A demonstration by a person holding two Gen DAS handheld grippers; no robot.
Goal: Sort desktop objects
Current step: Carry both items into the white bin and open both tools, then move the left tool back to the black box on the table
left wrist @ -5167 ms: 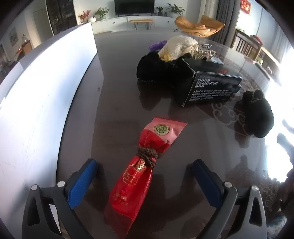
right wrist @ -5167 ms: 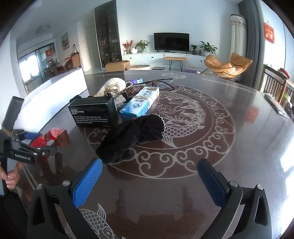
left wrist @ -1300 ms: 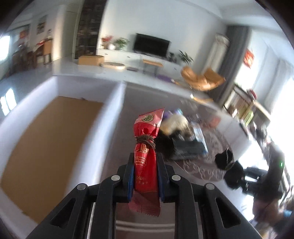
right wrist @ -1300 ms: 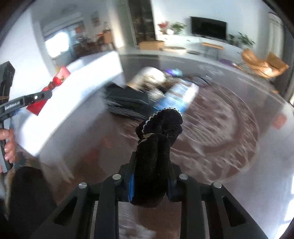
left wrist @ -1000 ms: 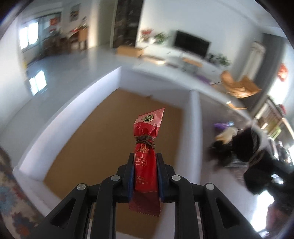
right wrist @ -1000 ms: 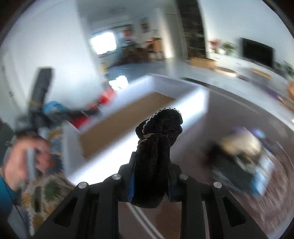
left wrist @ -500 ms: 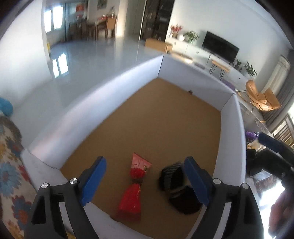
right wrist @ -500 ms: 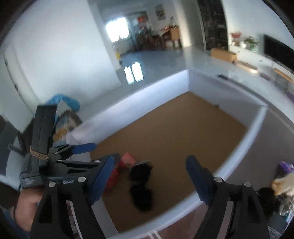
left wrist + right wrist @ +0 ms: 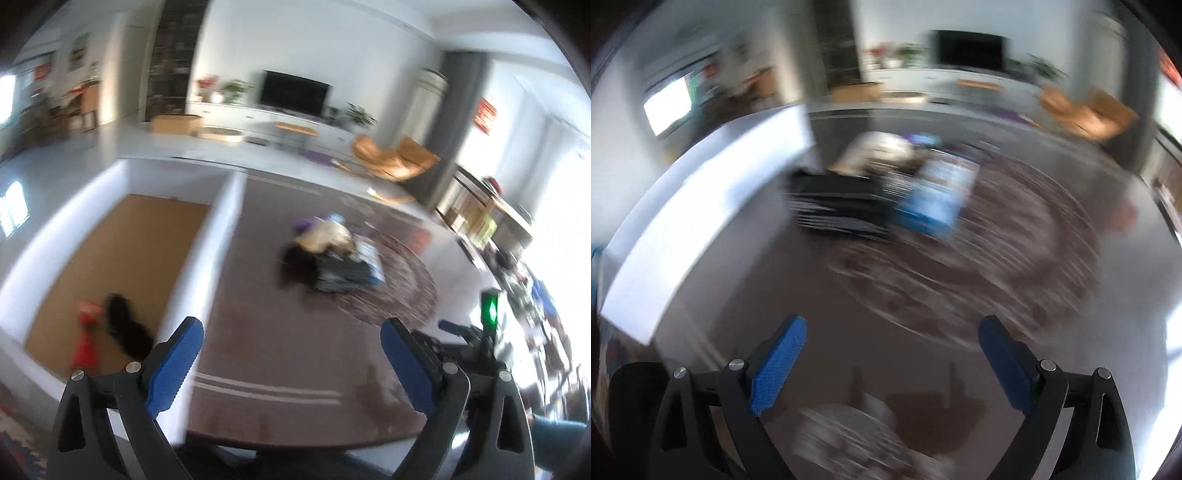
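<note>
In the left wrist view the red packet point(image 9: 85, 338) and the black cloth point(image 9: 127, 326) lie side by side on the brown floor of the white-walled box point(image 9: 218, 236). My left gripper point(image 9: 291, 328) hangs over the dark table near the box's right wall, its jaws still opening with nothing between them. My right gripper point(image 9: 892, 325) is over the table too, jaws opening and empty. The pile of desktop objects shows blurred: a black box point(image 9: 838, 206), a blue box point(image 9: 936, 201) and a pale bag point(image 9: 327, 238).
The other gripper with a green light point(image 9: 476, 332) shows at the right of the left wrist view. The dark round table point(image 9: 923, 295) has a pale ring pattern. The white box wall point(image 9: 709, 214) runs along the table's left side.
Both grippers let go: the red packet and black cloth now lie in the box. Both jaws stand wider, and both views have swung right, from the box to the table.
</note>
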